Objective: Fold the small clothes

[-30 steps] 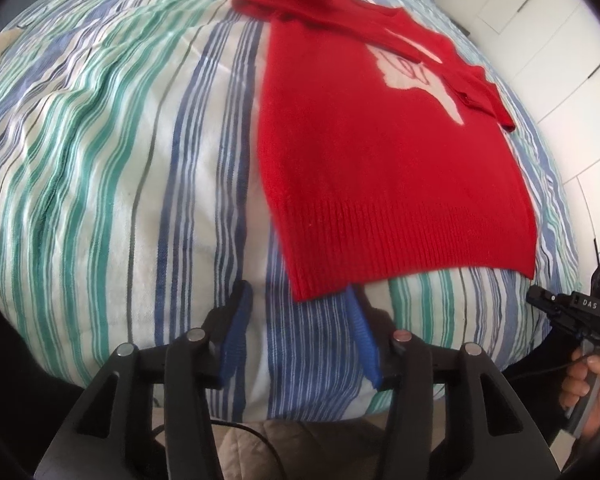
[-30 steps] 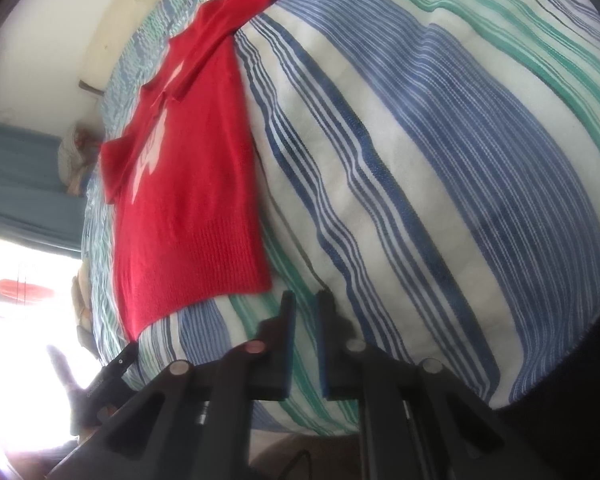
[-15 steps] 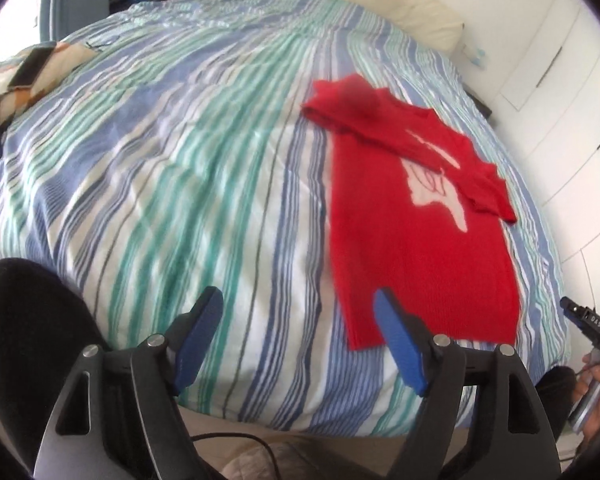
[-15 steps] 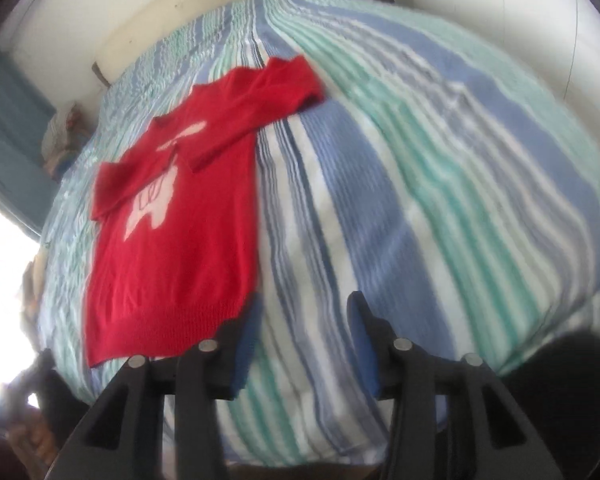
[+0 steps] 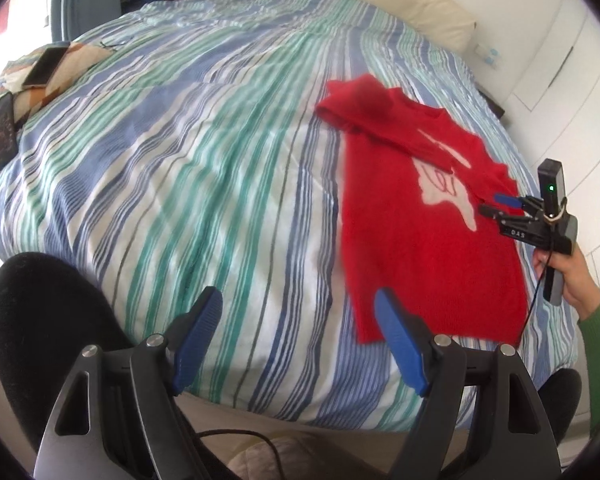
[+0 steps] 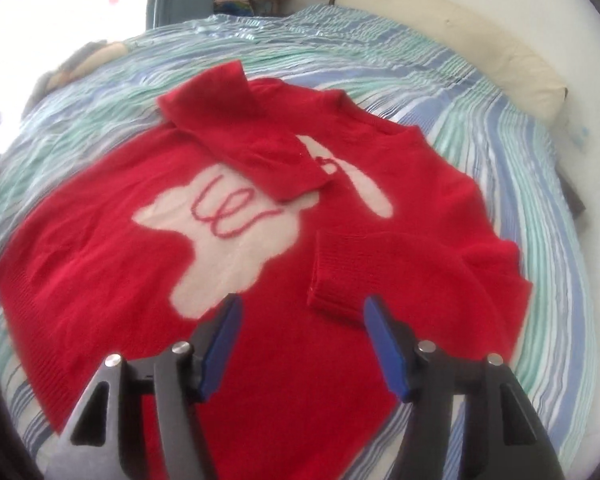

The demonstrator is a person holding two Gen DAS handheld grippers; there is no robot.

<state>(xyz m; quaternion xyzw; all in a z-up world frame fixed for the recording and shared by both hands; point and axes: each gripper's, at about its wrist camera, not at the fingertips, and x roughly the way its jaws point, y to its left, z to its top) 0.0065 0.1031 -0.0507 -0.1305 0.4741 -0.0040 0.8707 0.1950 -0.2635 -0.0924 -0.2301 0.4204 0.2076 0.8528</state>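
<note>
a red sweater (image 6: 260,280) is lying face up near the right edge of a striped bed (image 5: 180,168), close to its foot, with both sleeves already folded in across the white design on the chest. the right gripper (image 6: 300,344) is hovering low over the sweater's side, its blue fingers (image 6: 384,344) spread apart and holding nothing, just short of the cuff of the nearer folded sleeve. the left gripper (image 5: 298,340) is hanging above the foot edge of the bed, beside the sweater's hem, its fingers (image 5: 198,332) likewise released and empty. judging by how the garment is lying, the sleeve folds are looking done while the body is remaining full length, so the hem-to-collar fold is seeming to be what is left. two phones (image 5: 0,132) are resting on a patterned cloth at the bed's far left edge.
</note>
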